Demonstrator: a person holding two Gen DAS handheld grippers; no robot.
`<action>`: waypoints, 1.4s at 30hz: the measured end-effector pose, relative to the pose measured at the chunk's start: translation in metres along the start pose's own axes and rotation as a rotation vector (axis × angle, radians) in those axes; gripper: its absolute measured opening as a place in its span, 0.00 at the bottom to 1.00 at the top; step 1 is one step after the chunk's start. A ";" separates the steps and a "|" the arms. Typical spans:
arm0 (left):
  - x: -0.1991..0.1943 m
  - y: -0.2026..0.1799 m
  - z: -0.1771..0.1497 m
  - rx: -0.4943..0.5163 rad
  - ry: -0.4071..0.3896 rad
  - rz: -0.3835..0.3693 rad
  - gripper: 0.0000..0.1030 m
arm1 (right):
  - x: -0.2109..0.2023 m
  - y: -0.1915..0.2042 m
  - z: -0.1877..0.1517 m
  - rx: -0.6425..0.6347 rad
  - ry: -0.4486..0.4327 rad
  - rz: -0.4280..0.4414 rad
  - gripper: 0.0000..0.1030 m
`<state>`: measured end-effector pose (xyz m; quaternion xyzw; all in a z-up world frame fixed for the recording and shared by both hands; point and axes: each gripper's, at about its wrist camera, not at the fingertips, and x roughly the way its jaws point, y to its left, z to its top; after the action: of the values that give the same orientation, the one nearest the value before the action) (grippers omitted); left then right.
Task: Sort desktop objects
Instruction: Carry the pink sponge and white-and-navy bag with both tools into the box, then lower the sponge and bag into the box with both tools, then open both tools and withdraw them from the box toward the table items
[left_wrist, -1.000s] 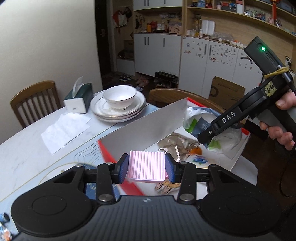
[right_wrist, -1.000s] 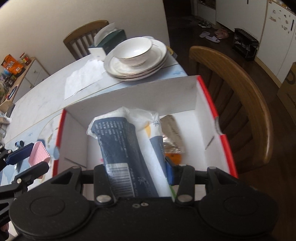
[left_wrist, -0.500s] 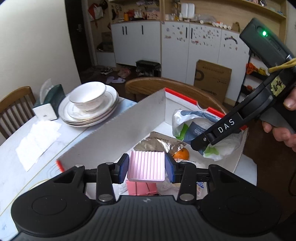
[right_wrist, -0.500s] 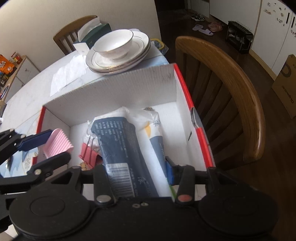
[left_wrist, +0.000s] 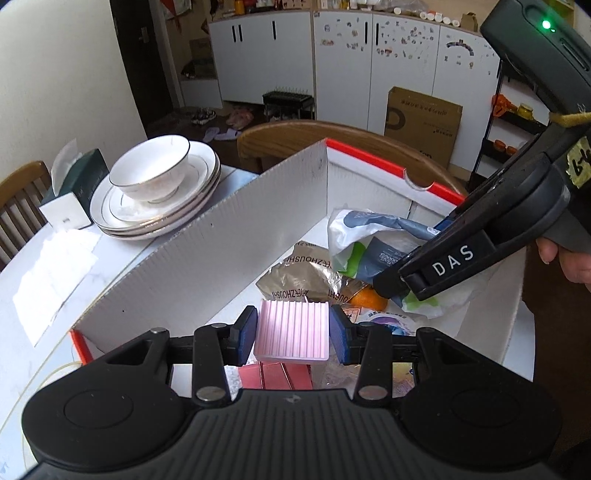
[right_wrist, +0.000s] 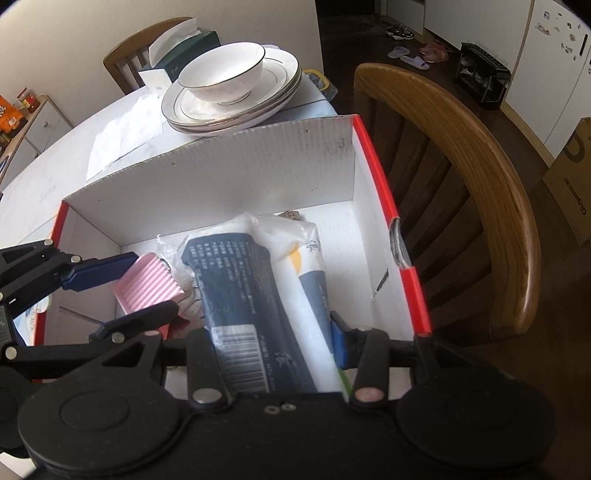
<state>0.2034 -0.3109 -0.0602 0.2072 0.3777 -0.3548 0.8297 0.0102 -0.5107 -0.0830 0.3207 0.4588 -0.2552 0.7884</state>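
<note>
My left gripper (left_wrist: 293, 334) is shut on a pink ribbed block (left_wrist: 291, 333) and holds it over the open red-and-white cardboard box (left_wrist: 236, 236). The block also shows in the right wrist view (right_wrist: 147, 286). My right gripper (right_wrist: 273, 350) is shut on a white and dark-blue plastic packet (right_wrist: 258, 295) and holds it inside the same box (right_wrist: 280, 162). The packet (left_wrist: 373, 240) shows in the left wrist view too. In the box lie a brown foil bag (left_wrist: 299, 277), an orange (left_wrist: 367, 299) and a red item (left_wrist: 275, 374).
A bowl on stacked plates (left_wrist: 155, 192) and a green tissue box (left_wrist: 74, 184) stand on the white table behind the box. Loose paper (left_wrist: 51, 273) lies to the left. A wooden chair (right_wrist: 472, 184) stands close against the box's right side.
My left gripper has carried the pink block from over the table edge to over the box interior. My right gripper with the packet has shifted slightly over the box.
</note>
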 end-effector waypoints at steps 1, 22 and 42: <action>0.002 0.000 0.000 0.000 0.007 0.001 0.39 | 0.002 0.000 0.001 -0.002 0.002 0.002 0.41; 0.023 0.005 -0.002 -0.049 0.096 -0.028 0.39 | 0.021 0.007 0.003 -0.053 0.043 0.007 0.45; -0.027 0.011 -0.013 -0.161 -0.038 -0.035 0.50 | -0.017 0.002 -0.001 -0.045 -0.032 0.122 0.72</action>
<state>0.1932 -0.2840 -0.0463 0.1263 0.3927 -0.3418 0.8444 0.0034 -0.5068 -0.0676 0.3264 0.4314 -0.2013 0.8166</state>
